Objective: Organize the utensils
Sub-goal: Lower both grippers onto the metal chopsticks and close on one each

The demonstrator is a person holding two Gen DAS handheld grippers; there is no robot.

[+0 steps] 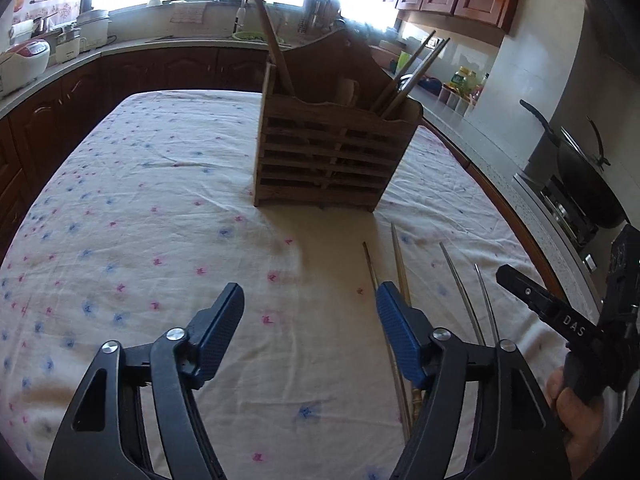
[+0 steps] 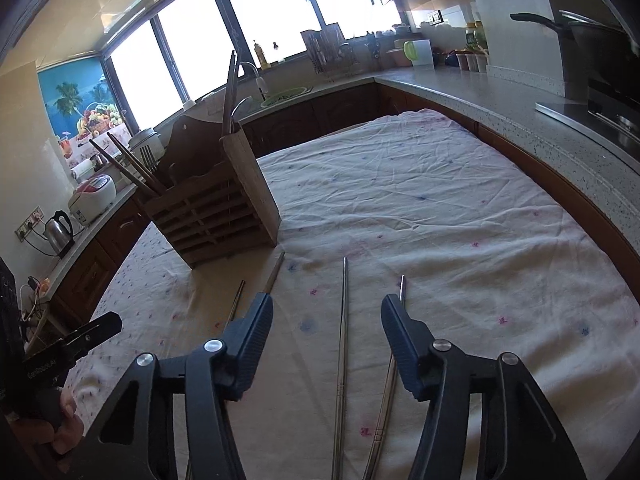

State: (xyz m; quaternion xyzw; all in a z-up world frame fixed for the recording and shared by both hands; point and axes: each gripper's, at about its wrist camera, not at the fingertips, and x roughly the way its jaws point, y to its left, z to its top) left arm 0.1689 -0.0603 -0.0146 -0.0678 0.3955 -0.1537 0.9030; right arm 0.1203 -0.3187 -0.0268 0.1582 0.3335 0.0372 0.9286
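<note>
Both grippers, left (image 1: 310,306) and right (image 2: 327,318), hover with jaws wide, empty. Slatted wooden caddy (image 1: 324,156) mid-table; thin chopsticks (image 2: 343,340) lie on rumpled cloth (image 2: 460,220), open room to the right edge.

Open cloth ahead of both claws, one wooden holder in the way

Ahead of our left claw (image 1: 310,296), jaws spread wide, the worktop (image 1: 140,208) lies bare up to the wooden utensil holder (image 1: 332,152), which stands upright straight ahead and blocks that line; to the claw's left the cloth is free to the edge. Beside its right finger, two wooden chopsticks (image 1: 400,264) lie flat, and two metal chopsticks (image 1: 460,284) lie further right. Our right claw (image 2: 326,308), also spread, has one metal chopstick (image 2: 345,320) between its fingers; ahead and to its right the cloth runs free, while the holder (image 2: 224,208) stands ahead to its left.
</note>
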